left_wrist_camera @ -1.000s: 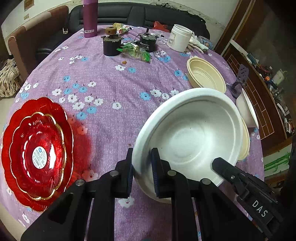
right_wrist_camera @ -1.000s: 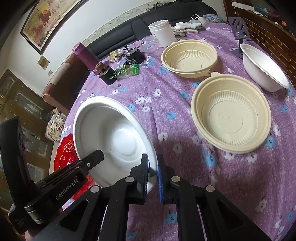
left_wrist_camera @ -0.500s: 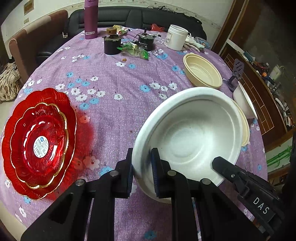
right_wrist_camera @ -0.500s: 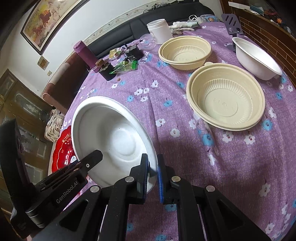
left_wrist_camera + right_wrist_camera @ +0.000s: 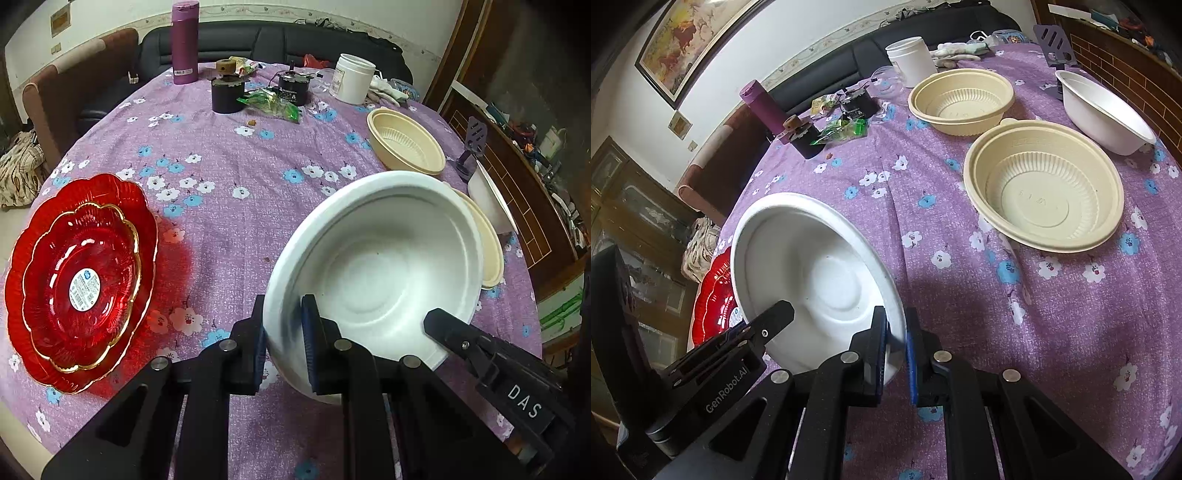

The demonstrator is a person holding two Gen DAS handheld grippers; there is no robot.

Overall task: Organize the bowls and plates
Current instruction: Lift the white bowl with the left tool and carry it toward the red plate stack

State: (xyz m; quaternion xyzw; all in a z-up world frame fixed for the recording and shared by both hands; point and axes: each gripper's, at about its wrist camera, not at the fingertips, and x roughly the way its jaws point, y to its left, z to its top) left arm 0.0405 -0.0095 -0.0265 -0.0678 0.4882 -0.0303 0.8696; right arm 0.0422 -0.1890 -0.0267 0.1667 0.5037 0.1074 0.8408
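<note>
white bowl [image 5: 373, 266] hangs tilted above the purple tablecloth [image 5: 229, 177], our left gripper [image 5: 282, 343] and right gripper [image 5: 895, 343] both clamped on its near rim, with the beige bowl [image 5: 1045, 195] at right centre of the right view nearest for nesting.

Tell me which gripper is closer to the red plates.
Left. The left gripper holds the white bowl by the rim on the side facing the red plates. The right gripper grips the opposite rim, so the bowl lies between it and them.
</note>
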